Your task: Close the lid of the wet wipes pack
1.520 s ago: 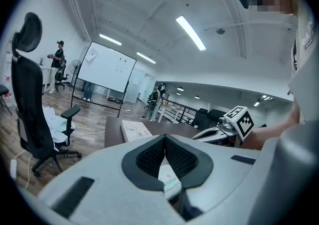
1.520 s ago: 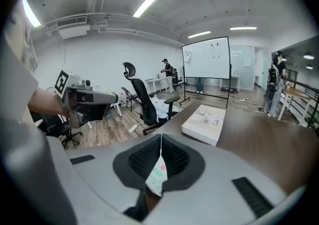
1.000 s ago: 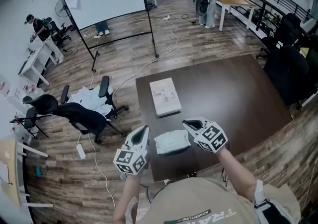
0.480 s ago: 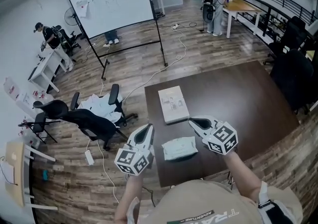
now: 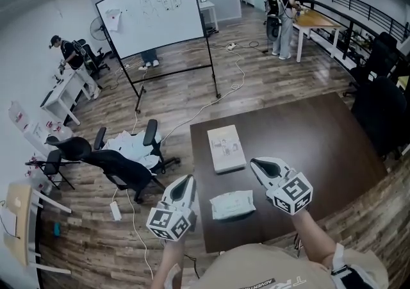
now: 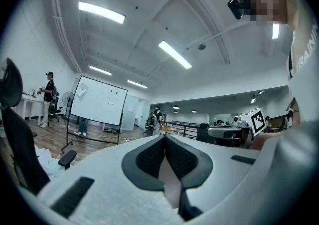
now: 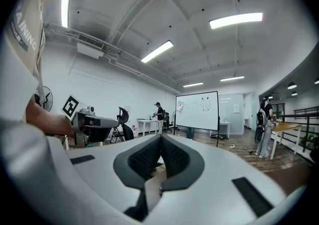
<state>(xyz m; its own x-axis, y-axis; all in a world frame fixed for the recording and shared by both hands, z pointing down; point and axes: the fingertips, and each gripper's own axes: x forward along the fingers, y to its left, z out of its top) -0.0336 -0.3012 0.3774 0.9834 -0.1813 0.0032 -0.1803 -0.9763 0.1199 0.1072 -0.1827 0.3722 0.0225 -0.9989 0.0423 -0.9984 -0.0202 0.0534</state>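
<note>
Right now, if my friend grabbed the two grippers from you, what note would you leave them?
Left gripper: jaws together, empty, left of the wet wipes pack.
Right gripper: jaws together, empty, right of it.
Pack: flat on the dark table, touched by neither.
Done: lid looks down, but too small to be sure.
Left: check it, press it shut if needed.
</note>
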